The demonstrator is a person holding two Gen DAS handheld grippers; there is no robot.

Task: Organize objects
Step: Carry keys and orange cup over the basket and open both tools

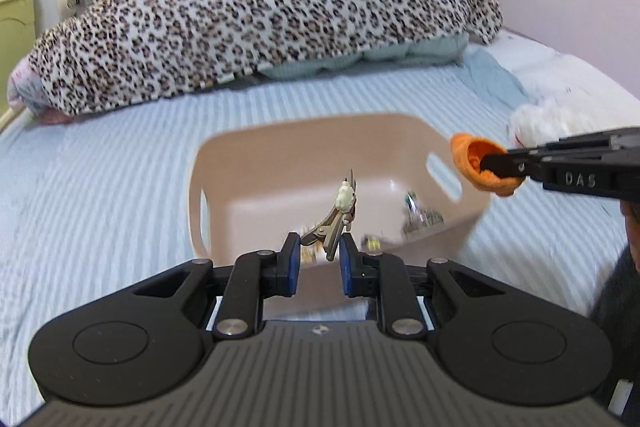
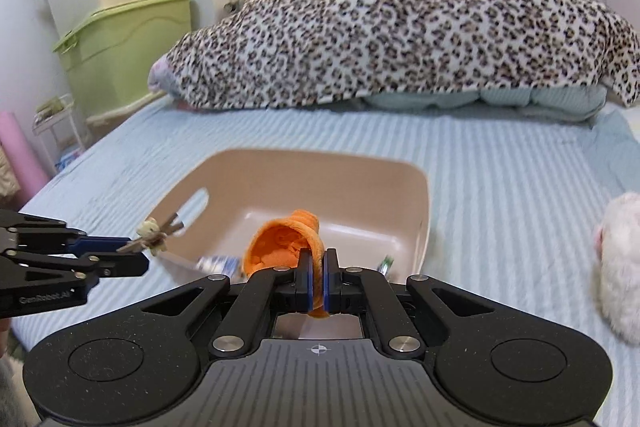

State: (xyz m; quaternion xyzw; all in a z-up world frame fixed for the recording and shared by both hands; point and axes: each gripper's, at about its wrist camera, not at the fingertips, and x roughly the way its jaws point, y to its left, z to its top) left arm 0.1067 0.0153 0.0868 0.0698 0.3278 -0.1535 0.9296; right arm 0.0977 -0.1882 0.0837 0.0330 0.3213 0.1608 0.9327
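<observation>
Over the beige tub (image 2: 416,187) on the bed, my right gripper (image 2: 319,269) pinches a soft, light orange cloth cup (image 2: 280,243) by its rim while my left gripper (image 1: 319,259), jaws parted, seems to loosely cradle a stiff hair clip (image 1: 334,217).

I see a bed with a pale blue striped sheet (image 2: 500,187). Directly on it sit a beige plastic basin with handle slots (image 2: 320,171), a leopard-print fleece blanket (image 2: 400,35) heaped over a pale green quilt (image 2: 540,99) at the far side, and a white fluffy plush toy (image 2: 620,267) at the right.
</observation>
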